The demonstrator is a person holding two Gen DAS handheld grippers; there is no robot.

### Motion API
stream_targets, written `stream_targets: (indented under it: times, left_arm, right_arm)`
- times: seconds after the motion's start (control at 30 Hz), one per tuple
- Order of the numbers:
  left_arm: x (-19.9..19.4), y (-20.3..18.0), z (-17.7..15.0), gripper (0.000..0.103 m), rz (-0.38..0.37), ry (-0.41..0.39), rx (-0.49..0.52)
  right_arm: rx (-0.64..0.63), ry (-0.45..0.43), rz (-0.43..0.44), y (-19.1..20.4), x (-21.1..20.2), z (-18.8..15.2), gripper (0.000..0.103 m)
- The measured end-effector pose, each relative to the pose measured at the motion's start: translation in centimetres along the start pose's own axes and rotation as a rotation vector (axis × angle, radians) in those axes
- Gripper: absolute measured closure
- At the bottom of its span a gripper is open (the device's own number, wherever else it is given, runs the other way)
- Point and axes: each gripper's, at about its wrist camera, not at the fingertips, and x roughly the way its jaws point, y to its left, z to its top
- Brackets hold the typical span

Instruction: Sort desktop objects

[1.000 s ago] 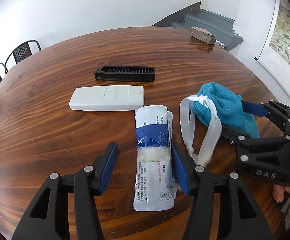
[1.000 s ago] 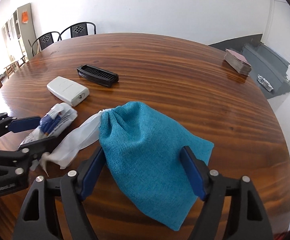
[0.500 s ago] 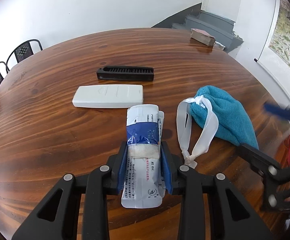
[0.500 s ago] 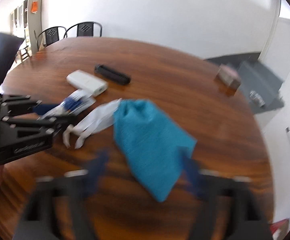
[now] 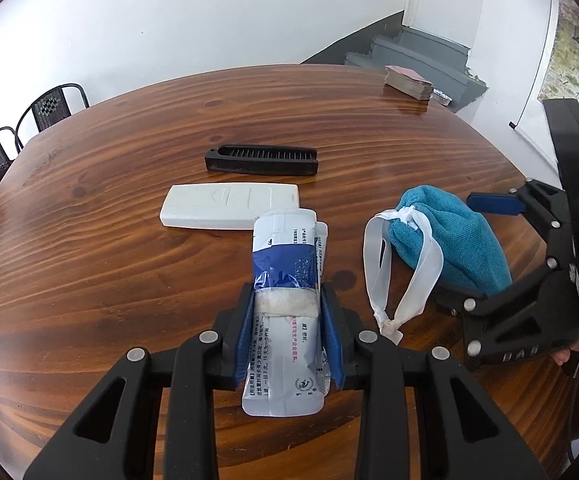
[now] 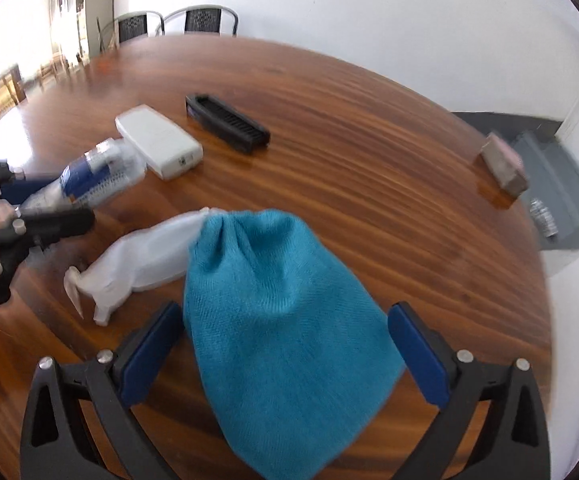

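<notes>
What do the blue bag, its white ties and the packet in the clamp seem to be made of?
The blue bag looks like coarse woven cloth, matte: a visible weave and soft gathers at the neck. Its white ties seem to be thin, slightly sheer ribbon, knotted at the end. The packet looks like glossy printed plastic or foil film, crinkled with highlights; which one I cannot tell.

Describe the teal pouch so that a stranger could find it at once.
Start at the round wooden table. On its near right side, between the open pads of the right gripper, lies the teal pouch. Only it is woven cloth, cinched with a white ribbon.
</notes>
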Motion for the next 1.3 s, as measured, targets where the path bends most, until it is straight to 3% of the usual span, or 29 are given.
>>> stream_targets:
  times: [0.13,0.23,0.37,0.47,0.57,0.87,1.3]
  left_arm:
    - [0.0,0.1,0.0,0.069,0.001,0.001,-0.003]
    - [-0.3,0.1,0.1,0.069,-0.002,-0.005,-0.007]
    - [-1.0,-0.1,0.2,0.069,-0.01,-0.021,-0.007]
    - [-1.8,-0.4,0.3,0.069,-0.021,-0.039,-0.004]
    - [-2.6,-0.7,0.6,0.069,-0.033,-0.059,-0.002]
    - [-4.8,-2.2,0.8,0.069,-0.073,-0.107,0.025]
    - [-6.7,-4.8,0.0,0.069,-0.114,-0.138,0.082]
  right_arm:
    - [0.059,0.007,0.003,-0.6,0.3,0.0,0.002]
    - [0.07,0.002,-0.004,-0.1,-0.3,-0.4,0.012]
    - [0.067,-0.001,-0.037,1.7,-1.9,-1.3,0.037]
    - [0.088,-0.014,-0.048,2.8,-3.2,-2.2,0.046]
    - [0.164,-0.038,-0.008,3.0,-4.7,-3.0,0.087]
    - [0.346,-0.139,-0.031,2.1,-9.3,-5.4,0.094]
    - [0.522,-0.34,-0.158,-0.1,-20.7,-10.8,0.094]
